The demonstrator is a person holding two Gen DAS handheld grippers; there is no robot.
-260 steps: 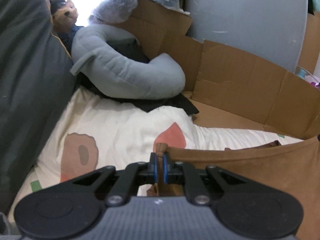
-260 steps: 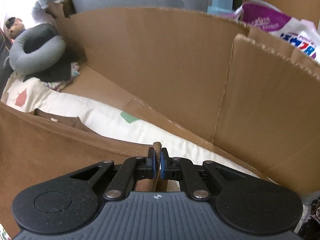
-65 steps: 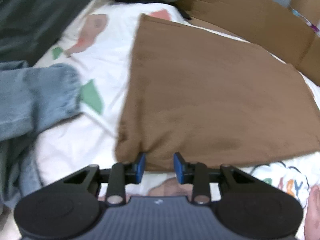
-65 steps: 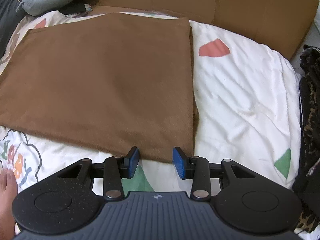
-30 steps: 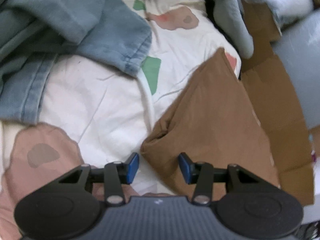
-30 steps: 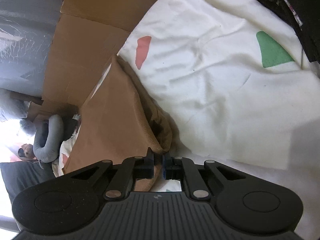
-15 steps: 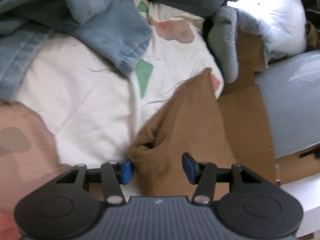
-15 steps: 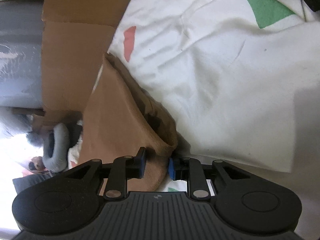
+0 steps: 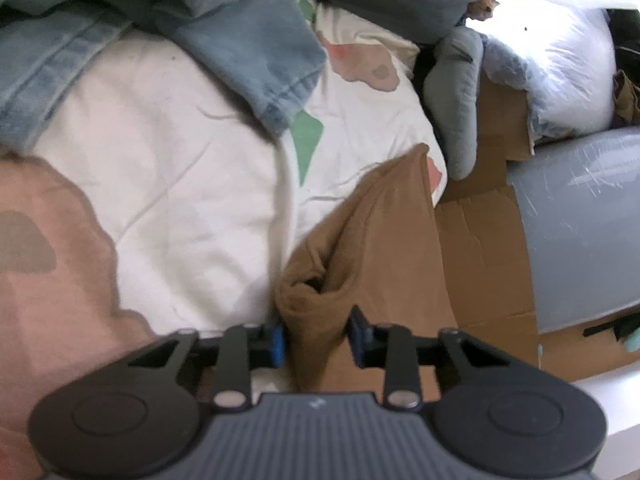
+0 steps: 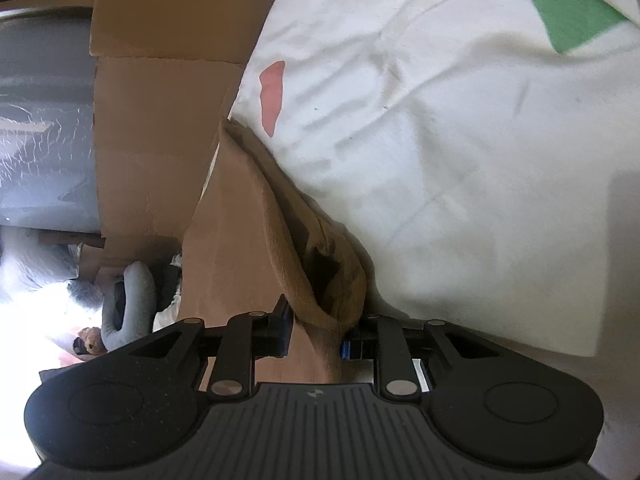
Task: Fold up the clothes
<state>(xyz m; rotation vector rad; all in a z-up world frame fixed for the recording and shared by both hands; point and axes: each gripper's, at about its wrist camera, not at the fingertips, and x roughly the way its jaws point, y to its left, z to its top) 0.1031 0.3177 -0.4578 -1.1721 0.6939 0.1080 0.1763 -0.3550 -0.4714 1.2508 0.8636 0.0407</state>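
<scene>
Left tool [image 9: 316,338]: blue-padded jaws closing, bunched corner of the folded brown fabric garment [image 9: 384,248] sits between them; left pad touches the cloth, right pad looks just at its edge, so a firm clamp is not clear. Right tool [image 10: 316,334]: jaws part-open with the garment's other bunched corner [image 10: 320,280] between the pads; cloth fills the gap and touches both, pinch looks loose, can't tell for sure if it's squeezed.

Garment lies on the bed, on a white quilted bedsheet with pink, green and red patches [image 9: 168,184]. In the left wrist view it runs from the tool up to a point near the red patch, its right side along the brown cardboard sheets [image 9: 476,248]. In the right wrist view it stretches up-left from the tool, with layered folds and a dark opening showing at the near corner, white sheet [image 10: 460,140] to its right, cardboard [image 10: 160,100] to its left.

Faded blue denim garment [image 9: 240,28] piled at the sheet's top left, its hem just above the green patch, apart from the brown one. Grey curved cushion [image 9: 456,92] against the cardboard at the far end; same cushion [image 10: 132,300] small in the right view. Grey wall panel [image 9: 580,224] behind the cardboard. Pictures blurred.
</scene>
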